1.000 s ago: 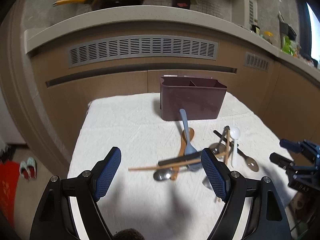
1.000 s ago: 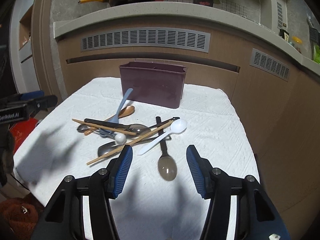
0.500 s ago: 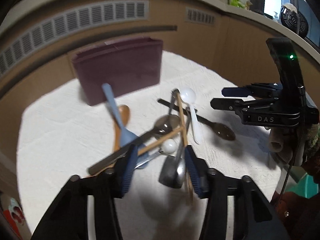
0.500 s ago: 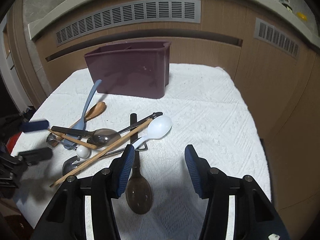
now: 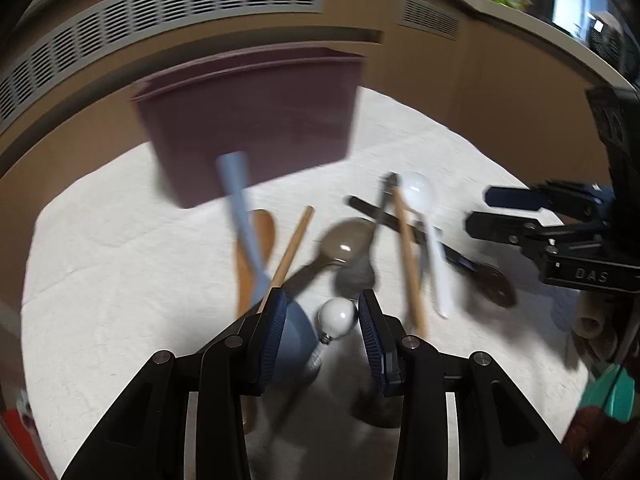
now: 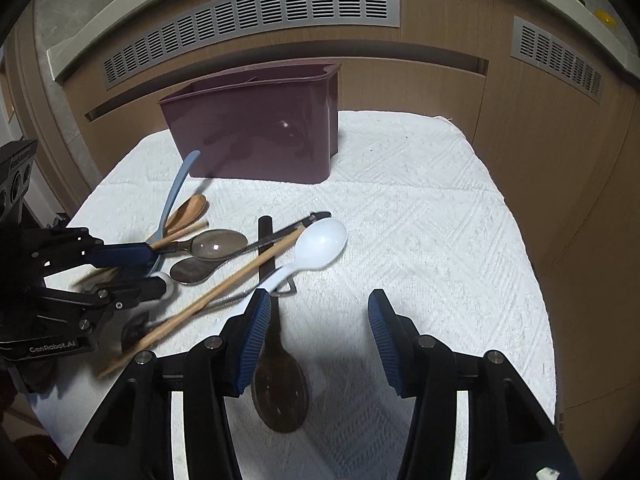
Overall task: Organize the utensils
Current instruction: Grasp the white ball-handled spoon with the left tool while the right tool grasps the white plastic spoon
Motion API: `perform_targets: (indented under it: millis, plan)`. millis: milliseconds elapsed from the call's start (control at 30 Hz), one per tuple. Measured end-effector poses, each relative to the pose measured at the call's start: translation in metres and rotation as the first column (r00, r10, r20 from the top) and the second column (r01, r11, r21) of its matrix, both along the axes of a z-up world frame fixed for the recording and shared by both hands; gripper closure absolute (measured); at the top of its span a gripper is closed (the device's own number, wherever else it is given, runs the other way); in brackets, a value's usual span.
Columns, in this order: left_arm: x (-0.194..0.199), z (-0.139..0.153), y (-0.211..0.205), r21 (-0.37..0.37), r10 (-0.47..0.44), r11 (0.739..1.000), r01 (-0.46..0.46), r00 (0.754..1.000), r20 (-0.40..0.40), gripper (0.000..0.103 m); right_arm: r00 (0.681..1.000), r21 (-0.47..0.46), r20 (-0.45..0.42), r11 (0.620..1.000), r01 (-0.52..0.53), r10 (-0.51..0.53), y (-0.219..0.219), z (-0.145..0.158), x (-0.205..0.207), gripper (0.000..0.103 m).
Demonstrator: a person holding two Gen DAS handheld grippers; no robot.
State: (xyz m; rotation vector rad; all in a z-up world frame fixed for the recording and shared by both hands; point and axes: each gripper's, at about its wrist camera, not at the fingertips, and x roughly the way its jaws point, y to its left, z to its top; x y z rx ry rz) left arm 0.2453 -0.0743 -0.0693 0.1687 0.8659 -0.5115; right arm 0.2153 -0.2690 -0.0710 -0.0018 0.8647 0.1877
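A pile of utensils lies on the white cloth [image 6: 420, 220]: a blue spoon [image 5: 240, 216], a wooden spoon [image 5: 256, 240], chopsticks [image 6: 224, 284], metal spoons [image 6: 218, 244], a white spoon [image 6: 320, 246] and a dark ladle [image 6: 280, 384]. A maroon utensil holder [image 6: 260, 136] stands behind them. My left gripper [image 5: 322, 312] is low in the pile, its jaws partly closed either side of a small white spoon bowl [image 5: 338, 316]; contact is unclear. My right gripper [image 6: 316, 320] is open and empty above the ladle's handle.
The cloth-covered table stands against wooden cabinets with grey vents [image 6: 256, 20]. The holder [image 5: 248, 128] is blurred in the left wrist view. The right gripper [image 5: 520, 216] shows at that view's right edge.
My left gripper has come down into the pile and narrowed around the small white spoon bowl. My right gripper has moved closer over the table and stays open.
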Motion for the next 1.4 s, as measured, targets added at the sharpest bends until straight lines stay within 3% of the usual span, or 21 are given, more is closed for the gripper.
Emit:
perform_targets:
  millis: [167,233,367,533,667,900,1033,1400]
  plan:
    - [0.012,0.003,0.036,-0.077,0.123,0.989,-0.124,0.992,-0.021,0.064,0.995,0.057,-0.067,0.996,0.074,-0.070,0.003,-0.012,0.034,0.055]
    - [0.009,0.007,0.051,-0.128,0.141,0.981,-0.144,0.989,-0.032,0.064,0.990,0.057,-0.099,0.993,0.107,-0.100,0.007,-0.019,0.050,0.062]
    - [0.005,0.012,0.073,-0.173,0.182,0.967,-0.189,0.982,-0.052,0.064,0.992,0.014,-0.086,0.995,0.094,-0.092,0.024,-0.020,0.066,0.065]
    - [-0.006,0.009,0.071,-0.202,0.122,0.969,-0.140,0.987,-0.100,0.064,0.997,-0.017,-0.069,0.999,-0.043,0.041,0.044,-0.017,0.064,0.092]
    - [-0.012,0.009,0.047,-0.183,0.031,0.982,-0.051,0.993,-0.110,0.066,0.995,-0.007,-0.052,0.996,-0.089,0.089,0.039,-0.012,0.046,0.097]
    - [-0.004,0.001,0.007,-0.028,-0.012,1.000,0.009,0.995,-0.102,0.069,0.996,0.064,-0.048,0.995,-0.077,0.080,0.005,-0.007,0.021,0.097]
    - [-0.003,-0.003,-0.003,0.030,-0.005,1.000,0.008,0.996,-0.094,0.080,0.997,0.091,-0.017,0.993,-0.072,0.074,-0.002,0.001,0.016,0.097]
    - [-0.023,0.038,0.020,-0.060,0.078,0.995,-0.077,0.997,0.015,0.081,0.994,0.108,-0.026,0.989,-0.102,0.105,-0.003,-0.001,0.017,0.097]
